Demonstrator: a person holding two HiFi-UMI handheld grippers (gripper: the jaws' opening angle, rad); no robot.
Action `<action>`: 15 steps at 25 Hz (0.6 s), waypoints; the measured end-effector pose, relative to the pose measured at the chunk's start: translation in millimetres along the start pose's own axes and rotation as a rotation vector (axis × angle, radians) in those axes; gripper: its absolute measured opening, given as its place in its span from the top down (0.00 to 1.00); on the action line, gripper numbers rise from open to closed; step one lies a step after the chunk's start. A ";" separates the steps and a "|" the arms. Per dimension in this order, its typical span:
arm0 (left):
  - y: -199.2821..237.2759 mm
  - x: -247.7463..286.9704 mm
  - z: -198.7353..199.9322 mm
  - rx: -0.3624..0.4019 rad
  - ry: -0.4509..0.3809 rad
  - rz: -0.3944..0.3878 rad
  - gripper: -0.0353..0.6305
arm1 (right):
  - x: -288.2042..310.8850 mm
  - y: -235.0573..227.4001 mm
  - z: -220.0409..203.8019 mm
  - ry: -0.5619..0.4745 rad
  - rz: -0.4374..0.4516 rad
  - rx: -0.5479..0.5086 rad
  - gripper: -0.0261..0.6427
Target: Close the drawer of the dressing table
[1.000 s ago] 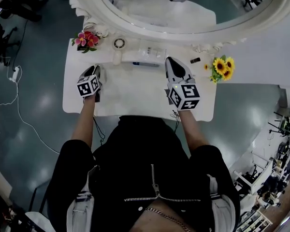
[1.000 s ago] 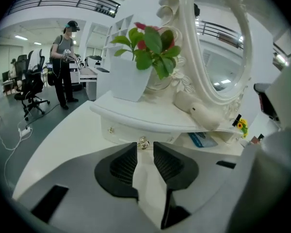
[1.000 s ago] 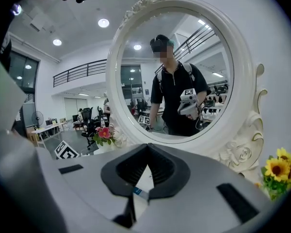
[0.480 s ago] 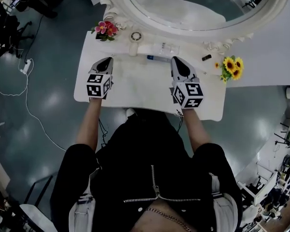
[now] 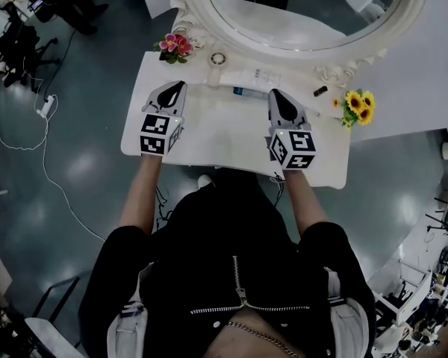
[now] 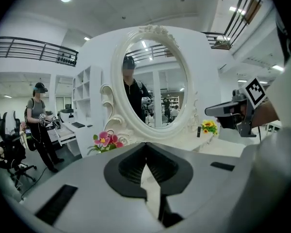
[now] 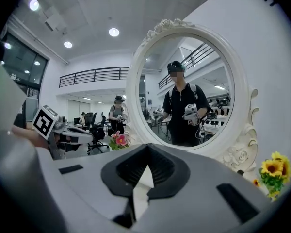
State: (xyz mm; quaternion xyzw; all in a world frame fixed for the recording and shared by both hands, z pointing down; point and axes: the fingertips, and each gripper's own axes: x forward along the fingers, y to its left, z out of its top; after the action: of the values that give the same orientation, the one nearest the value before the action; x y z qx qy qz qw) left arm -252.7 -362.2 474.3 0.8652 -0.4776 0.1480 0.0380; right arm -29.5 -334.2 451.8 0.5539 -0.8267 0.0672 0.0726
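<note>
Left gripper (image 5: pixel 178 86) and right gripper (image 5: pixel 278 94) hover well apart above the white dressing table (image 5: pixel 224 136) — claws pinched shut, holding nothing; grey floor (image 5: pixel 75 162) around.

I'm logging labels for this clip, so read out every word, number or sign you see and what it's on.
No text is readable here.
White package on the dressing table: any print too small to read.
Marker cubes: black-and-white square patterns, no lettering.

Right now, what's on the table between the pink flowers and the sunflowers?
The head view shows a small round white thing, a white packet, a blue-and-white tube and a small dark stick there.
</note>
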 end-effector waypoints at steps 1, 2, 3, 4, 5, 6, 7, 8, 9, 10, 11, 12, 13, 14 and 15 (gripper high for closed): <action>-0.4 -1.0 1.3 -0.003 -0.005 0.001 0.91 | -0.9 -0.2 1.8 -0.005 -0.003 -0.004 0.96; -0.9 -1.9 2.1 -0.005 -0.008 0.003 0.91 | -1.7 -0.4 3.2 -0.008 -0.007 -0.008 0.96; -1.6 -2.8 2.4 -0.007 -0.011 0.004 0.91 | -2.7 -0.8 4.0 -0.011 -0.012 -0.014 0.96; -2.3 -3.7 2.3 -0.010 -0.013 0.006 0.91 | -3.7 -1.4 4.4 -0.012 -0.016 -0.019 0.96; -2.7 -4.7 2.3 -0.013 -0.016 0.007 0.91 | -4.6 -1.8 4.7 -0.013 -0.019 -0.023 0.96; -2.8 -5.5 2.4 -0.016 -0.019 0.008 0.91 | -5.5 -2.2 5.2 -0.014 -0.021 -0.026 0.96; -2.6 -6.2 2.6 -0.020 -0.022 0.009 0.91 | -6.2 -2.4 5.8 -0.016 -0.020 -0.028 0.96; -2.2 -7.0 3.0 -0.024 -0.025 0.010 0.91 | -6.9 -2.5 6.7 -0.018 -0.019 -0.030 0.96; -1.7 -7.6 3.4 -0.027 -0.027 0.011 0.91 | -7.3 -2.5 7.6 -0.021 -0.018 -0.031 0.96; -1.1 -7.9 3.8 -0.028 -0.029 0.012 0.91 | -7.4 -2.7 8.3 -0.023 -0.017 -0.032 0.96; -0.5 -8.2 3.9 -0.030 -0.030 0.015 0.91 | -7.3 -3.0 8.7 -0.024 -0.017 -0.032 0.96; 0.1 -8.4 3.7 -0.031 -0.030 0.019 0.91 | -7.2 -3.3 8.6 -0.024 -0.018 -0.032 0.96; 0.5 -8.6 3.3 -0.032 -0.030 0.022 0.91 | -6.9 -3.3 8.2 -0.023 -0.017 -0.030 0.96; 0.7 -8.7 3.1 -0.034 -0.030 0.024 0.91 | -6.8 -3.1 7.8 -0.021 -0.016 -0.029 0.96; 0.7 -8.6 2.9 -0.034 -0.030 0.024 0.91 | -6.5 -2.7 7.4 -0.020 -0.015 -0.028 0.96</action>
State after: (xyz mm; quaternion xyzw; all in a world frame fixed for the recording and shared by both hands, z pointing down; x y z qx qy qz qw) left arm -257.0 -356.2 468.9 0.8606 -0.4911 0.1273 0.0440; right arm -24.8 -330.8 443.3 0.5595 -0.8242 0.0494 0.0724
